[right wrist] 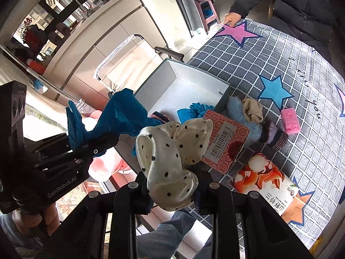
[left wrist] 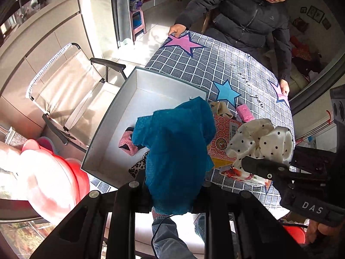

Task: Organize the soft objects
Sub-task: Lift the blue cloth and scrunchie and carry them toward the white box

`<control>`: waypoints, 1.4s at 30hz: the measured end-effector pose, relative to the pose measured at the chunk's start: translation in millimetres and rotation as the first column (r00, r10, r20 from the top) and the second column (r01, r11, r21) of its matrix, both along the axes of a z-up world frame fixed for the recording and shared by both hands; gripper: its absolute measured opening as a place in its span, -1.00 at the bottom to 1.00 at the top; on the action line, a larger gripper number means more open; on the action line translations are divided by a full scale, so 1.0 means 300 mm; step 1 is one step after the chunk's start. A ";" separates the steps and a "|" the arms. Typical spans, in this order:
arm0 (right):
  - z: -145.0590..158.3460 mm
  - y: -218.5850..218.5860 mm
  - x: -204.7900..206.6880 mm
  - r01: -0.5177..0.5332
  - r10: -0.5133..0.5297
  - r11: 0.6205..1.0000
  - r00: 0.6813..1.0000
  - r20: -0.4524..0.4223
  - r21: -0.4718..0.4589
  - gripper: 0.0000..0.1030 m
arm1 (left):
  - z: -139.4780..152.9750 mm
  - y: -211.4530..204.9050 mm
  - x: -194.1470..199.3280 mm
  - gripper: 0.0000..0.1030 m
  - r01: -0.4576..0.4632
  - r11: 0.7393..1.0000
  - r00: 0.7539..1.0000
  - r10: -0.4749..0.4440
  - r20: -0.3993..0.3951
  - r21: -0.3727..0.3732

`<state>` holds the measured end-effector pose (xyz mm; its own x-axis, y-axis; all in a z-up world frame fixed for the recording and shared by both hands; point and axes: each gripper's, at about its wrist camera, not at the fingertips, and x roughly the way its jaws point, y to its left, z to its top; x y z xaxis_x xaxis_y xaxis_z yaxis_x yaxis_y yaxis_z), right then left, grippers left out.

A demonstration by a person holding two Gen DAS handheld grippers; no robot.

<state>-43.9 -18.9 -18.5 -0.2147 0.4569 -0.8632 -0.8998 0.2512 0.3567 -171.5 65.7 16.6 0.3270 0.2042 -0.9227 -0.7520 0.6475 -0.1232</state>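
My left gripper (left wrist: 172,194) is shut on a teal blue cloth (left wrist: 176,149) and holds it above the near end of a white open box (left wrist: 151,84). The cloth also shows in the right wrist view (right wrist: 120,116). My right gripper (right wrist: 172,185) is shut on a cream polka-dot satin cloth (right wrist: 170,157), held above the table's near edge; it also shows in the left wrist view (left wrist: 261,138). Inside the box lie a pink knit piece (left wrist: 127,143) and a leopard-print item (left wrist: 138,166). More teal fabric (right wrist: 194,110) lies in the box.
On the checked star tablecloth (right wrist: 280,64) lie a red patterned box (right wrist: 226,138), a fox-print tissue pack (right wrist: 265,183), a blue fluffy item (right wrist: 237,110), a beige sock (right wrist: 252,110), a striped sock (right wrist: 276,136) and a pink sponge (right wrist: 290,119). A seated person (left wrist: 248,10) holds the far edge. A folding chair (left wrist: 71,90) stands left.
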 end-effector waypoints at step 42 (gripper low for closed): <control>0.001 0.093 -0.013 -0.009 0.009 1.000 1.000 -0.017 -0.013 -0.43 | -0.046 0.082 -0.018 -0.54 -0.040 0.999 0.999 0.040 -0.024 -0.022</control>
<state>-47.8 8.8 -18.2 -0.2331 0.4437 -0.8653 -0.8961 0.2476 0.3683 -176.9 90.3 2.7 0.2970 0.1961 -0.9345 -0.7802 0.6140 -0.1191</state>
